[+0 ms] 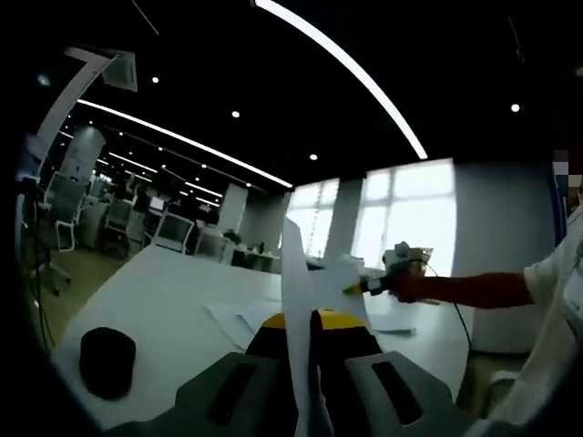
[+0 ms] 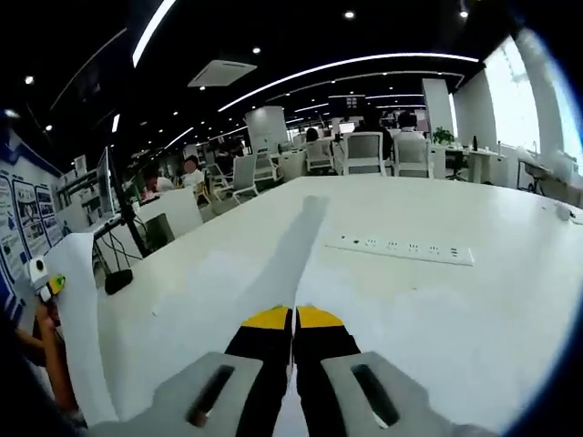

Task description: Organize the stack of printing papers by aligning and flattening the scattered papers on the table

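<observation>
Gripping paper sheet edge-on, both grippers, left & right, jaws closed on it, sheet lifted above white table; more papers flat on table, black cylinder nearby

White table, loose papers

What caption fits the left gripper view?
Left gripper shut on paper held upright over the table.

white papers, white table, black cylinder, yellow-tipped black jaws
</observation>
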Demonstrator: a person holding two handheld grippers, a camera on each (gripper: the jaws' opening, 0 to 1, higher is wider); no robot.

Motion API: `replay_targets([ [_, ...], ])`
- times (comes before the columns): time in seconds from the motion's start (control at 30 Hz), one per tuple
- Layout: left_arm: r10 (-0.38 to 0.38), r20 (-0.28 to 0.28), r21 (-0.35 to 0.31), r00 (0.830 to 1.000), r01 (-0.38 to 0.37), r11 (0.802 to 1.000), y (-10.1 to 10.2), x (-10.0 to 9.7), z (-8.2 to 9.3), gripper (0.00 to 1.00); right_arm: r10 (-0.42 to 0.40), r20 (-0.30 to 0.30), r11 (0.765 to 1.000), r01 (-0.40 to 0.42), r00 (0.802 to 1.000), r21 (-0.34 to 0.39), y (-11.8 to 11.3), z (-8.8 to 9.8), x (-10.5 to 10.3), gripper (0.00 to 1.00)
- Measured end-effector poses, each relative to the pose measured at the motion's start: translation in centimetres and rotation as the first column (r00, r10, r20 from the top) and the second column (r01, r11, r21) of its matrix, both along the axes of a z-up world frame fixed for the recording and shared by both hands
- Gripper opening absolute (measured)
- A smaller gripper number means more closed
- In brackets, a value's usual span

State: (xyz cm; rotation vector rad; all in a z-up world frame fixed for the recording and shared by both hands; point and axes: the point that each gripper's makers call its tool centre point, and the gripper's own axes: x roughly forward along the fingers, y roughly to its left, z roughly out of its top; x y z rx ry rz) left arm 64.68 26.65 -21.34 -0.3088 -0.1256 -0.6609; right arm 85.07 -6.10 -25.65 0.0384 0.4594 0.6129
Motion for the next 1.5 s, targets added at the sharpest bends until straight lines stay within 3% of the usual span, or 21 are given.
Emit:
replay_targets([
  [0.13, -0.013, -0.014, 0.001, 1.000, 0.013, 1.000, -0.4, 0.6, -0.6, 0.06, -0.020, 0.013, 1.000, 0.020, 1.000, -0.006, -1.2, 0.4, 0.0, 0.00],
  [0.27, -0.010, -0.021, -0.004, 1.000, 0.010, 1.000, -0.3, 0.7, -0.7, 0.06, 0.008, -0.007, 1.000, -0.008, 1.000, 0.003, -0.9, 0.2, -0.9, 0.00],
  [0.37, -0.010, -0.033, 0.014, 0.999, 0.011, 1.000, -0.5, 0.7, -1.1, 0.06, 0.063, -0.006, 0.996, -0.063, 0.998, -0.069, -0.7, 0.4, -1.6, 0.00],
  [0.63, 0.002, -0.046, 0.017, 0.999, -0.001, 1.000, -0.3, 0.7, -1.6, 0.06, 0.114, 0.017, 0.986, -0.111, 0.993, -0.124, -0.3, 1.7, -2.6, 0.00],
  [1.07, 0.007, -0.041, 0.026, 0.999, -0.006, 1.000, -0.5, 0.4, -1.6, 0.06, 0.186, 0.032, 0.976, -0.181, 0.982, -0.119, 0.8, 2.6, -4.3, 0.00],
  [1.5, 0.030, -0.048, 0.047, 0.998, -0.028, 0.998, -0.4, 0.6, -1.6, 0.06, 0.229, 0.034, 0.967, -0.223, 0.973, -0.125, -0.5, 3.3, -4.3, 0.00],
])
